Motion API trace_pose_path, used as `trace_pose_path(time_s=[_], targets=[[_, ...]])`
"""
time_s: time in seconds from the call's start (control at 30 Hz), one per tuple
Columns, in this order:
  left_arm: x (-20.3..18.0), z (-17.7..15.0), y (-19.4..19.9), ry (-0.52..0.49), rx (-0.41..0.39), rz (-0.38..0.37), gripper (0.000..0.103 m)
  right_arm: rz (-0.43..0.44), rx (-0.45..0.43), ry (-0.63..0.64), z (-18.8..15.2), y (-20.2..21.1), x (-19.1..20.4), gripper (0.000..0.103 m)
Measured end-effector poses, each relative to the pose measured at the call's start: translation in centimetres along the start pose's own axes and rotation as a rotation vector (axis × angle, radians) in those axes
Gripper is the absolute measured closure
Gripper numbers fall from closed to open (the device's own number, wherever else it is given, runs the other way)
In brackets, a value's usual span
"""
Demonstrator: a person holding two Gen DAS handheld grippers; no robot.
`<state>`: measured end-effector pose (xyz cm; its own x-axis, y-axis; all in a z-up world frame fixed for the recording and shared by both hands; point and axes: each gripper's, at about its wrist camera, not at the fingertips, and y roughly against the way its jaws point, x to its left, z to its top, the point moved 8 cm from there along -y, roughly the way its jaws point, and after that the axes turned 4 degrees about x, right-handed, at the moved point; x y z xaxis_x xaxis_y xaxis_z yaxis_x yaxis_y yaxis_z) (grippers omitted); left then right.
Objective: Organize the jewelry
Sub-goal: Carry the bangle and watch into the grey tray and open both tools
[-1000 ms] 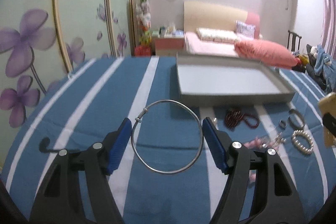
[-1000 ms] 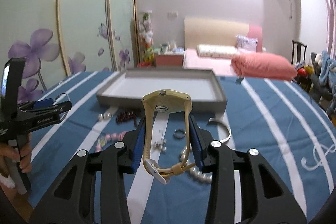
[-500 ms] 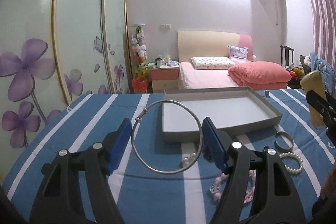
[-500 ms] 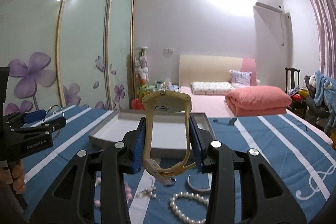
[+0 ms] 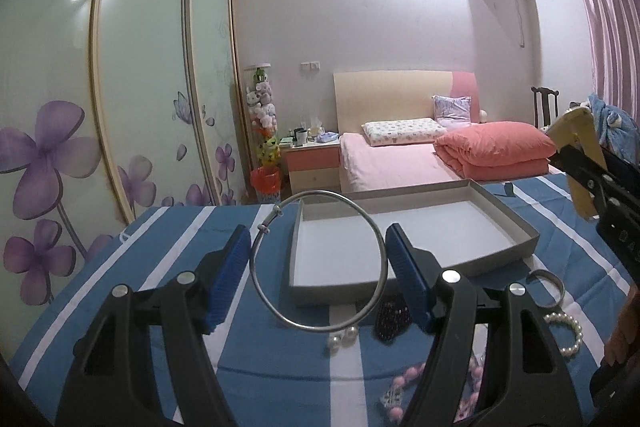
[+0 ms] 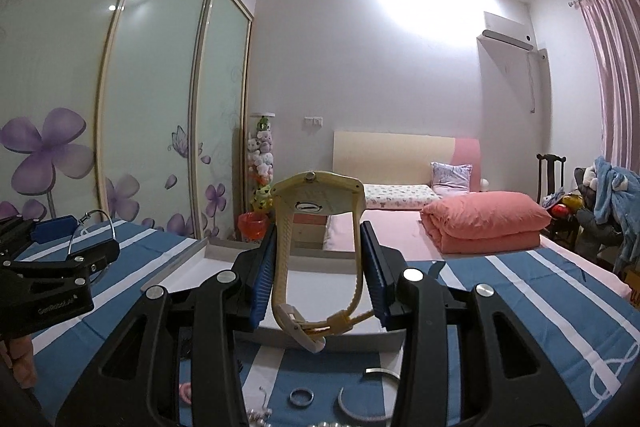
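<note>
My left gripper (image 5: 318, 269) is shut on a thin silver bangle (image 5: 256, 279), held in the air just before the near edge of the grey tray (image 5: 500, 223). My right gripper (image 6: 318, 277) is shut on a cream-yellow wristwatch (image 6: 320, 197), held above the near edge of the tray (image 6: 176, 275). The right gripper with the watch shows at the far right of the left wrist view (image 5: 580, 163). The left gripper with the bangle shows at the left of the right wrist view (image 6: 60, 247).
Loose jewelry lies on the blue striped cloth (image 5: 120, 267) in front of the tray: pearl earrings (image 5: 340, 339), dark red beads (image 5: 392, 319), a pearl bracelet (image 5: 568, 331), pink beads (image 5: 404, 387), a silver cuff (image 6: 360, 411) and a ring (image 6: 301, 397). A bed stands behind.
Both grippers have risen and tilted up with their loads; the tray now sits lower and nearer in both views. The loose jewelry has dropped toward the bottom of the frames.
</note>
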<state>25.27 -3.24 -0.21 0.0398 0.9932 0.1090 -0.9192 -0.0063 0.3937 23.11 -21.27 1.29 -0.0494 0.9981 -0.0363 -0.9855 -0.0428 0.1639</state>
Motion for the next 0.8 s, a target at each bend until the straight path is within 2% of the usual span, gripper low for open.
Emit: trace_pose_path(time_s=[0.2,0.33,0.67,0.8], targets=[[-0.4,1.3,-2.8,0.009,-0.009,0.007,0.035,-0.008,0.011,0.012,0.1,-2.6,-0.5,0.062],[-1.0,2.0,-5.3,0.004,0.009,0.0,0.035,-0.005,0.053,0.001,-0.4,-4.8,-0.9,0.062],[-3.0,1.5,-13.9,0.021,0.174,-0.064,0.035,0.048,0.297,-0.06,-3.9,-10.8,-2.0,0.062],[-3.9,0.3,-16.6,0.036,0.272,-0.107,0.035,0.074,0.432,-0.091,-5.8,-12.7,-2.2,0.062]])
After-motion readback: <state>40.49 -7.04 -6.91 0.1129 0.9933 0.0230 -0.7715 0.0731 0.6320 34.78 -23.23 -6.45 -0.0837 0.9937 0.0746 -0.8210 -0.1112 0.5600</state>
